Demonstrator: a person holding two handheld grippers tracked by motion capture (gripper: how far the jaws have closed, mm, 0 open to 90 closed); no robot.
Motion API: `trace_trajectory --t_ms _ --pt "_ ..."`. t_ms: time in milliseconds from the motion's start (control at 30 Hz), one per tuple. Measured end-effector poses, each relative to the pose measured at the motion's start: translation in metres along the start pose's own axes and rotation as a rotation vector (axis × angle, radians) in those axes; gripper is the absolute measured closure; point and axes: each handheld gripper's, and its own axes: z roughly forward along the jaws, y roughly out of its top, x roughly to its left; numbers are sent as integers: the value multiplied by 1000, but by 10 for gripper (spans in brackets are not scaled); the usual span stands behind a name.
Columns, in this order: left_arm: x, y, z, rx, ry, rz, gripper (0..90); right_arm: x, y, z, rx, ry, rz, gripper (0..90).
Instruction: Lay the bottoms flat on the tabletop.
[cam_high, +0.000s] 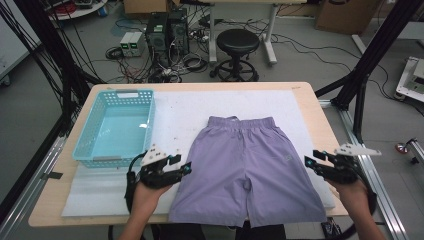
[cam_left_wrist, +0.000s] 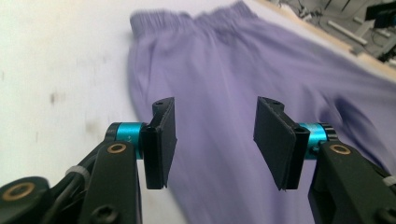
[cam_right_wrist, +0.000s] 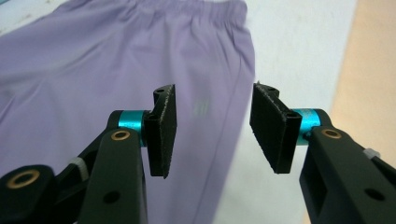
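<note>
A pair of lilac shorts (cam_high: 247, 165) lies flat on the white mat (cam_high: 175, 112), waistband toward the far side, both legs toward me. My left gripper (cam_high: 184, 165) hovers at the shorts' left edge, jaws apart with nothing between them; in the left gripper view (cam_left_wrist: 212, 140) the shorts (cam_left_wrist: 261, 93) lie below the open pads. My right gripper (cam_high: 311, 159) is at the shorts' right edge, also open and holding nothing; in the right gripper view (cam_right_wrist: 212, 128) the shorts' side seam (cam_right_wrist: 243, 116) runs under the gap.
A turquoise plastic basket (cam_high: 117, 125), with nothing in it, stands on the table's left side. The wooden table edge (cam_high: 320, 107) runs close on the right. Behind the table are a black stool (cam_high: 237, 52), computer towers and floor cables.
</note>
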Motion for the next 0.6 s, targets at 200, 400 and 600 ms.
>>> trace_trajectory --t_ms 200,400,600 --pt "20 42 37 -56 7 -11 448 -8 43 48 15 72 -31 479" --pt "34 67 55 -96 12 -31 310 -16 73 71 14 84 -57 340" --pt "39 77 72 -52 10 1 228 -17 78 89 45 66 -57 210"
